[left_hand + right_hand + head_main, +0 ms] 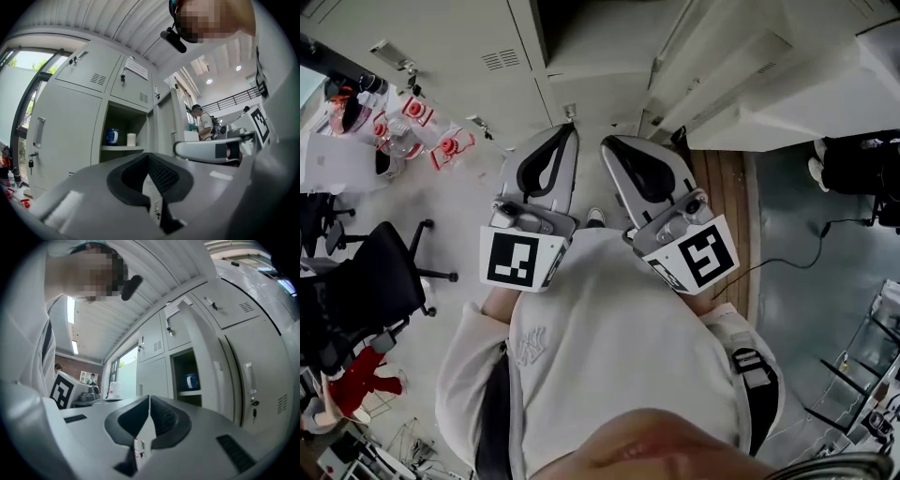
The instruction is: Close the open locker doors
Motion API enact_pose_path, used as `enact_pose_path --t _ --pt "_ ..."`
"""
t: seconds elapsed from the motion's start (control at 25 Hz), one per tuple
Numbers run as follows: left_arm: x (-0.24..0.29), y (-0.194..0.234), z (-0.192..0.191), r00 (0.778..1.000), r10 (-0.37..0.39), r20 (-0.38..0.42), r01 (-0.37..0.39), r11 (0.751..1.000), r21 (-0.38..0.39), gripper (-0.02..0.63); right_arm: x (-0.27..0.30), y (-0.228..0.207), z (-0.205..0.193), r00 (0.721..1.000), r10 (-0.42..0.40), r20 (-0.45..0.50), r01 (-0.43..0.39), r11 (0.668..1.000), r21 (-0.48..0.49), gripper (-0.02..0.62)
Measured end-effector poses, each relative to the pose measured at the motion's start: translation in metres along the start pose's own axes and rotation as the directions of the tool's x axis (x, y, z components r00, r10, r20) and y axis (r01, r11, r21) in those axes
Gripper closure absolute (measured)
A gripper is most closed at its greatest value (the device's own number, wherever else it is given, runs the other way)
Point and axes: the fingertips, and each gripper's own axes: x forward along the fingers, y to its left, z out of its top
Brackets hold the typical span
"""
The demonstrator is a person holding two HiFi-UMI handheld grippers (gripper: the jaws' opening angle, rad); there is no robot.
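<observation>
Closest to the head camera is the person's white sweatshirt, and both tools are held out just beyond it, side by side above the pale floor. The left hand-held gripper has its jaws pressed together at the tips with nothing between them, which its own view confirms. The right hand-held gripper is likewise closed and empty. Each carries a marker cube at its rear, near the person's body. A black office chair stands off to the left, well apart from the tools. Past the jaw tips rises the bank of grey lockers. One open compartment sits ahead of the left tool, with a blue mug and a white cup standing apart on its shelf. The open locker door stands swung out on that compartment's right side. A tall closed door to the compartment's left has keys hanging from its lock. Farthest back, a person stands in the room beyond the lockers.
</observation>
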Motion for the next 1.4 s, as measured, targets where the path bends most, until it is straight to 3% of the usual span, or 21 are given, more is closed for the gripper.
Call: enact_pose_path --t 0.2,0.44,0.96,1.4 --pt "0.007 -0.035 -0.004 0.999 -0.037 -0.01 0.037 0.999 -0.003 0.604 -0.053 -0.022 -0.006 0.999 -0.046 -0.009 0.046 0.999 -0.006 0.58" --pt "0.011 -0.043 0.001 1.0 -0.021 -0.015 0.021 1.0 0.017 0.604 -0.075 -0.063 0.0 0.994 -0.106 0.004 0.106 0.994 -0.032 0.578" --pt "0.022 -0.024 0.007 1.0 0.002 0.009 -0.002 0.998 0.059 0.604 -0.059 -0.098 -0.001 0.999 -0.022 0.031 0.02 0.999 0.048 0.575" --pt "0.032 0.014 0.004 0.999 0.031 0.014 -0.032 0.998 0.054 0.604 -0.017 -0.089 -0.009 0.993 0.119 0.018 -0.12 0.989 0.09 0.535"
